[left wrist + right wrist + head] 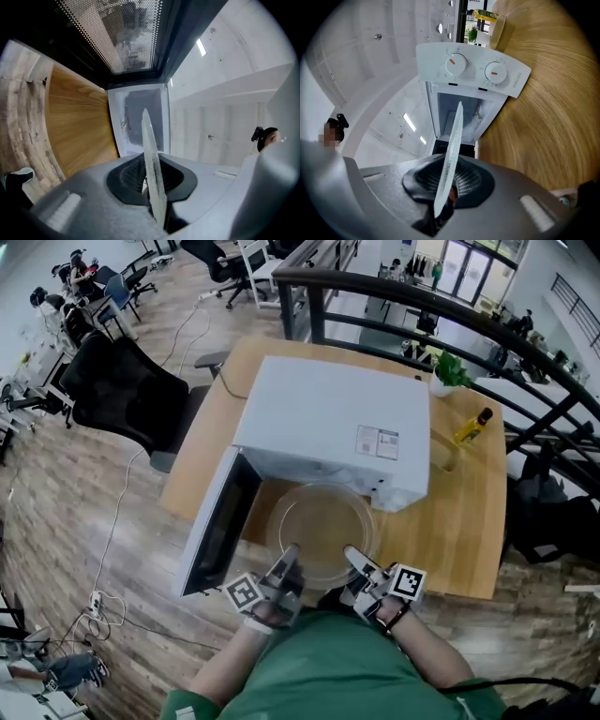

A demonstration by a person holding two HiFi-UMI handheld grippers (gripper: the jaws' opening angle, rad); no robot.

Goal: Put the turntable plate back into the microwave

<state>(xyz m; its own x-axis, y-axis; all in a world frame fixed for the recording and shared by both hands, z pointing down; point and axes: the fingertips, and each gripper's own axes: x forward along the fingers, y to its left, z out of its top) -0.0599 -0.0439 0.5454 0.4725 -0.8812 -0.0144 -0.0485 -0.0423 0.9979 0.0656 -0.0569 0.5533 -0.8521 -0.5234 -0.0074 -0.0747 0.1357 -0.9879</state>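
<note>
A light wooden desk (469,521) stands on a wood-plank floor (56,521). At its far right corner sits a yellow bottle with a dark cap (472,427), near a green plant in a white pot (448,371). A black mesh office chair (122,395) stands left of the desk, and a dark curved metal railing (394,287) runs beyond it.

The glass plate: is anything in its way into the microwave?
Nothing visible. The round clear glass plate, gripped at its edge by the left gripper and right gripper, faces the open white microwave; its dark-windowed door hangs aside at the left.
</note>
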